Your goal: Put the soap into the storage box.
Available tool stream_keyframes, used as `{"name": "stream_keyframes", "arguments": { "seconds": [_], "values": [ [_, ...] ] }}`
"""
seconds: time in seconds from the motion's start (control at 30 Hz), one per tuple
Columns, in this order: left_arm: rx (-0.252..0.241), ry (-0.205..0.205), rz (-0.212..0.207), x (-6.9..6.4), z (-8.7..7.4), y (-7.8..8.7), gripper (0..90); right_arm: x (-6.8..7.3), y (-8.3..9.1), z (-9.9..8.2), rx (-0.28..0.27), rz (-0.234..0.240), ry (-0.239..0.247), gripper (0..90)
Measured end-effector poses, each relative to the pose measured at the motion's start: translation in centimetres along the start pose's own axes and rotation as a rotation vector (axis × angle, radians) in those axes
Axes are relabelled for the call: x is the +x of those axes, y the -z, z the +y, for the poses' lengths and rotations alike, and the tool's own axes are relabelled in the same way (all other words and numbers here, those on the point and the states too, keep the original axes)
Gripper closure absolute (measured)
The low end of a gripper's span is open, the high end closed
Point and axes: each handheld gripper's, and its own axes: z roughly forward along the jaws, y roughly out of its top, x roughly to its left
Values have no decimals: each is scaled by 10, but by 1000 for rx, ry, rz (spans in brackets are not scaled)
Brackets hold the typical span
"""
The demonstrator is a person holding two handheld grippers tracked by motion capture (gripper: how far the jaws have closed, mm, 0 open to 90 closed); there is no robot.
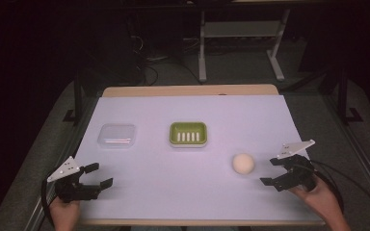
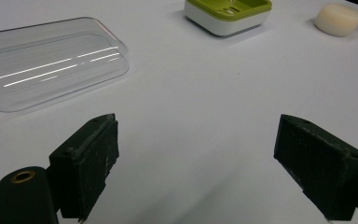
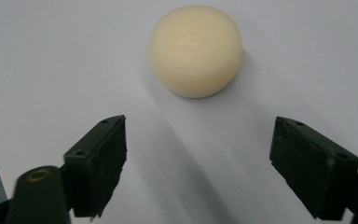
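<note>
A round cream soap bar (image 1: 243,163) lies on the white table at the right; it also shows in the right gripper view (image 3: 195,50) and far off in the left gripper view (image 2: 339,19). My right gripper (image 1: 270,171) is open just right of the soap, jaws wide apart with nothing between them (image 3: 198,168). A green and white soap dish (image 1: 188,134) sits mid-table (image 2: 227,14). A clear plastic lid (image 1: 117,135) lies to its left (image 2: 46,60). My left gripper (image 1: 99,175) stands open near the front left corner, short of the lid (image 2: 196,163).
The white sheet (image 1: 183,183) covers the wooden table top, whose far edge (image 1: 188,90) shows beyond it. Dark floor, cables and a white table frame (image 1: 202,53) lie behind. A cable trails from each gripper off the table's sides.
</note>
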Motion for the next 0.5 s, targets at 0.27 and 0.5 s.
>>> {"name": "stream_keyframes", "arguments": {
  "seconds": [0.27,0.5],
  "values": [
    [0,-3,-3,0,0,0,133,-3,-8,16,38,14,27,170],
    [-3,-2,-1,0,0,1,133,-7,-17,26,58,24,26,167]
  ]
}}
